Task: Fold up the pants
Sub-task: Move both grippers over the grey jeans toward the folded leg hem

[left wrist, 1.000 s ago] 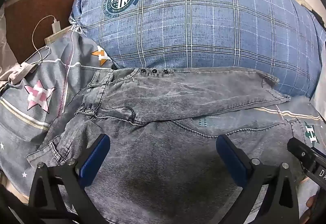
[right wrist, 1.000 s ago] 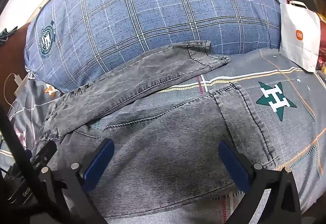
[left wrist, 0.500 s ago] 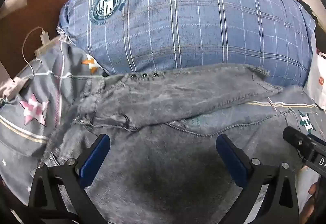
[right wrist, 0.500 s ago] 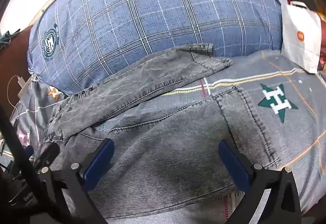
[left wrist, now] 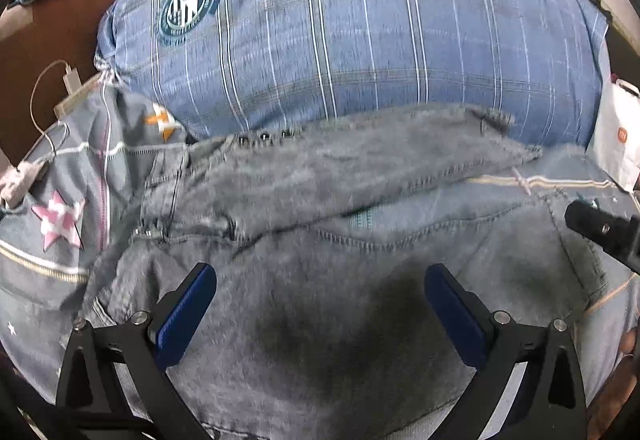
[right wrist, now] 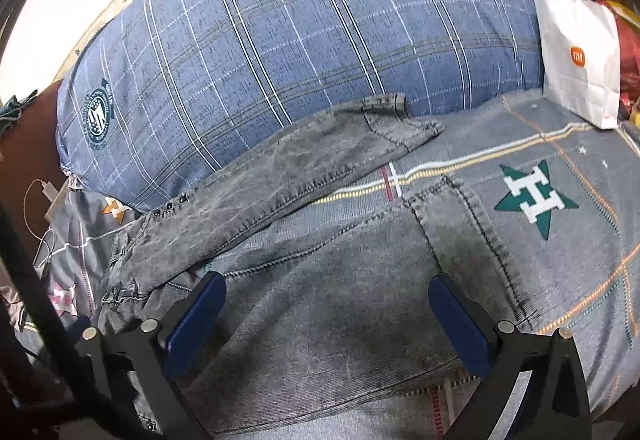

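Note:
Grey washed denim pants (left wrist: 320, 280) lie spread on a grey bedsheet, waist to the left, legs running right. The far leg (right wrist: 304, 164) rests against a blue plaid pillow; the near leg (right wrist: 360, 280) ends at a hem by a green star print. My left gripper (left wrist: 320, 304) is open and empty, jaws wide over the near leg's upper part. My right gripper (right wrist: 326, 316) is open and empty over the near leg's lower part. The right gripper's black body (left wrist: 600, 232) shows at the right edge of the left wrist view.
A large blue plaid pillow (left wrist: 360, 40) fills the back of the bed. A white paper bag (right wrist: 580, 56) stands at the right. A white charger and cable (left wrist: 68, 80) lie at the left by a brown surface. The bedsheet (right wrist: 560, 160) carries star prints.
Both views have shifted slightly: the pants and pillow sit a little further left in the left wrist view, and the left view is blurred by motion. Both grippers stay open.

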Demonstrator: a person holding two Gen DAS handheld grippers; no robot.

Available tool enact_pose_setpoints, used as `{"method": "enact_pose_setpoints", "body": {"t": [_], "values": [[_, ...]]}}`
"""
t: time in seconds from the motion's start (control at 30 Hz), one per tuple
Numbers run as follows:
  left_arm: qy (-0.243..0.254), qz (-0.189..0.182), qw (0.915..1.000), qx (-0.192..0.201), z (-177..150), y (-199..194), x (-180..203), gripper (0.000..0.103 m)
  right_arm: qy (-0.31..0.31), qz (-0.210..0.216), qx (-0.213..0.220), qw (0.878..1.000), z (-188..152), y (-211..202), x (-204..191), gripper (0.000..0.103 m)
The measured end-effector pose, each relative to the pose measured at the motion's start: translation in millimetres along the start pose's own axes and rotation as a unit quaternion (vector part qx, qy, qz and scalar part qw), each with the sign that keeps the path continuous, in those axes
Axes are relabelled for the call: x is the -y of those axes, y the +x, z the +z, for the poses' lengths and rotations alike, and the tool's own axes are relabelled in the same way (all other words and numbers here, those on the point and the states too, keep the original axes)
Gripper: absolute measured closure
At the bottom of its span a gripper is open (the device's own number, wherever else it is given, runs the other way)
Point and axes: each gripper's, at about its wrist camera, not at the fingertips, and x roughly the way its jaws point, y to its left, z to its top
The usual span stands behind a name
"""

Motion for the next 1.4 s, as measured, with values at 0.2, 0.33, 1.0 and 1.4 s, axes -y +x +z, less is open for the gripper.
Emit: {"method": "enact_pose_setpoints", "body": {"t": [0.2,0.33,1.0,1.4], "values": [[-0.010,0.005,0.9994,0.032,18,-17,-2,0.000,0.016,-0.002,0.004,1.000,0,-3,7,0.000],[-0.016,-0.003,0.9991,0.039,34,-32,-2,0.000,0.029,0.009,0.000,1.000,2,-4,11,0.000],[-0.024,-0.019,0.9993,0.019,49,-16,-10,0.000,-0.011,0.024,-0.015,1.000,32,-7,-7,0.003],[-0.029,0.017,0.9994,0.013,100,24,-40,0.000,-0.023,0.084,0.017,0.996,110,33,-43,0.003]]}}
